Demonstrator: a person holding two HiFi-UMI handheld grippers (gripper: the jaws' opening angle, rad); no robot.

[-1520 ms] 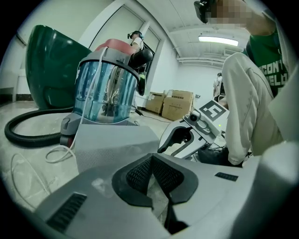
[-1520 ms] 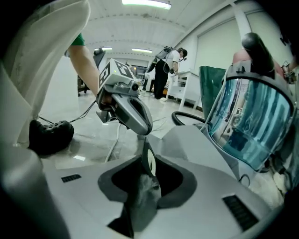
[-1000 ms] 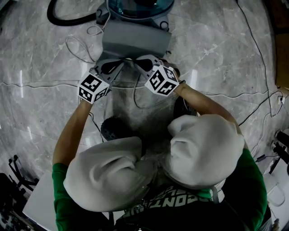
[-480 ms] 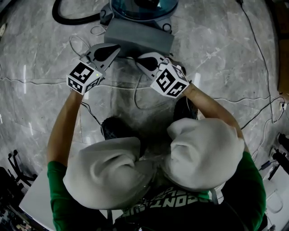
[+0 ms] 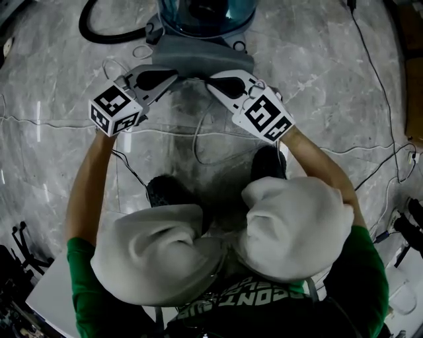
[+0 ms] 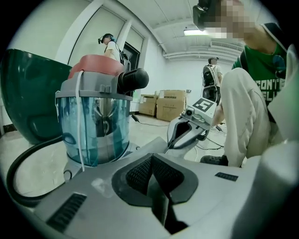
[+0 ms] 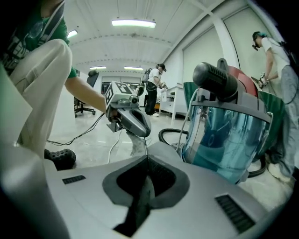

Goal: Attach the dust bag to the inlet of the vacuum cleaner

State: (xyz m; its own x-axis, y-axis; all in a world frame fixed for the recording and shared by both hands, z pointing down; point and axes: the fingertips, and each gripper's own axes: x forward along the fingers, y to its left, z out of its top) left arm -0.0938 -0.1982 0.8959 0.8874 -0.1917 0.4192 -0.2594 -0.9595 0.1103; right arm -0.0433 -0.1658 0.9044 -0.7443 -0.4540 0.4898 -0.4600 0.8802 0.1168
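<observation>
Between left gripper (image 5: 175, 74) and right gripper (image 5: 210, 82) (both clamped) stretches the dust bag (image 5: 198, 61).

Head camera looks steeply down, vacuum (image 5: 206, 13) at top centre; low, close cameras on left gripper (image 5: 173, 77) and right gripper (image 5: 213, 83) face each other across the dust bag (image 5: 198, 63), both catching the vacuum.

dust bag (image 5: 200, 61) before vacuum cleaner (image 5: 206, 12), hose (image 5: 99, 34) left
</observation>
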